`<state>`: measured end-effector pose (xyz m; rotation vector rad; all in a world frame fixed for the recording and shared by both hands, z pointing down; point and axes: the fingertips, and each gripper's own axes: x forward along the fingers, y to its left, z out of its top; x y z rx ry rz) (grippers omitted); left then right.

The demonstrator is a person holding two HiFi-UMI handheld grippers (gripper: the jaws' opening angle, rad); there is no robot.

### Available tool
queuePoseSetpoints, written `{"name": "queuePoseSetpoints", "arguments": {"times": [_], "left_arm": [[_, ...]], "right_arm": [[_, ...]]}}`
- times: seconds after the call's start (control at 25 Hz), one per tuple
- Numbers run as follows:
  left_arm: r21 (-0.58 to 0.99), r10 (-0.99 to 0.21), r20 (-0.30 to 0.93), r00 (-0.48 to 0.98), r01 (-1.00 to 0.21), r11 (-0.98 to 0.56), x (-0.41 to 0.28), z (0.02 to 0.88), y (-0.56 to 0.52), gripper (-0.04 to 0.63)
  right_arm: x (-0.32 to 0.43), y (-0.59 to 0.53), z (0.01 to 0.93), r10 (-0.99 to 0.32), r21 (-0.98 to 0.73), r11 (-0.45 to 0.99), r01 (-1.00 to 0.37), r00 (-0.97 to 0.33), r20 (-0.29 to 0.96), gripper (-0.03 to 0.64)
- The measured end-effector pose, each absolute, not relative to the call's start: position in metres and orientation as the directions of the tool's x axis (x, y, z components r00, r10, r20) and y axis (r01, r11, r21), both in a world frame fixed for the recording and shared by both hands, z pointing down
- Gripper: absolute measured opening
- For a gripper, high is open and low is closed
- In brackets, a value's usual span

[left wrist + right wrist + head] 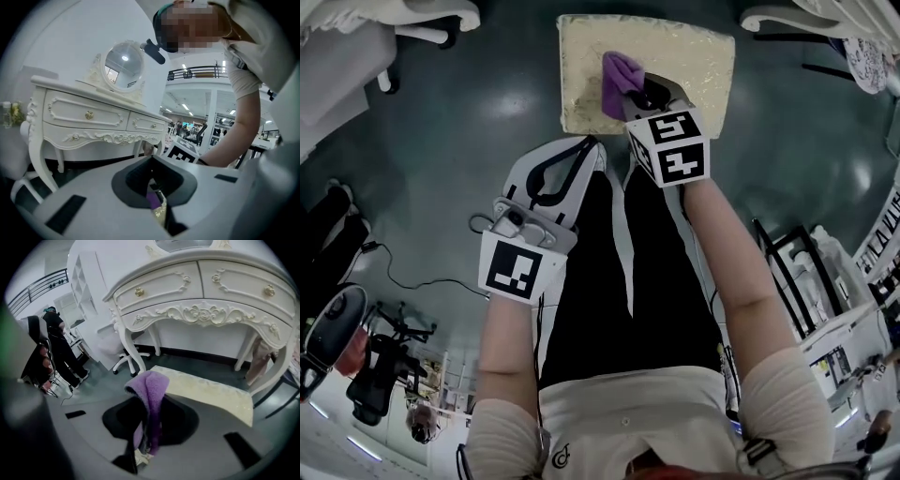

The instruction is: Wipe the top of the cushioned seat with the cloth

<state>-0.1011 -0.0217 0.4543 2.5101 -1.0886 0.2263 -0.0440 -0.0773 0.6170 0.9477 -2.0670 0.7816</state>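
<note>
The cream cushioned seat [698,66] lies at the top middle of the head view. My right gripper [639,97] is over its near half, shut on a purple cloth [619,75] that bunches out past the jaws onto the cushion. In the right gripper view the cloth [151,392] hangs between the jaws, with the seat [206,392] just beyond. My left gripper [592,142] hangs over the person's legs, short of the seat, jaws together and nothing in them. In the left gripper view a narrow slit below the jaws shows a sliver of cloth [152,200].
A white carved dressing table [201,291] stands right behind the seat, with a round mirror [123,65] on top. A white office chair [356,47] is at the far left. A cable [403,272] runs over the grey floor. Racks [811,272] stand at the right.
</note>
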Motion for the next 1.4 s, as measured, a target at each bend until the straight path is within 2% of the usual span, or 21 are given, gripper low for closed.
{"name": "queuePoseSetpoints", "arguments": {"times": [0.24,0.48,0.96,1.4], "left_arm": [[0.280,-0.715,0.291,0.636,-0.771,-0.572,-0.153,0.460,-0.020,0.012],[0.280,-0.729,0.306,0.612,-0.790,-0.545,-0.176,0.468,-0.010,0.012],[0.241,-0.735,0.315,0.601,-0.799,-0.550,-0.163,0.481,-0.018,0.012],[0.247,-0.718,0.310,0.623,-0.782,-0.572,-0.109,0.478,-0.024,0.012]], "right_arm": [[-0.102,-0.077,0.631,-0.334,-0.252,0.579,-0.775,-0.508,0.794,0.083],[-0.124,-0.081,0.653,-0.311,-0.238,0.593,-0.770,-0.491,0.813,0.083],[-0.096,-0.092,0.667,-0.293,-0.227,0.609,-0.760,-0.481,0.826,0.086],[-0.033,-0.094,0.669,-0.302,-0.228,0.574,-0.786,-0.462,0.834,0.086]]}}
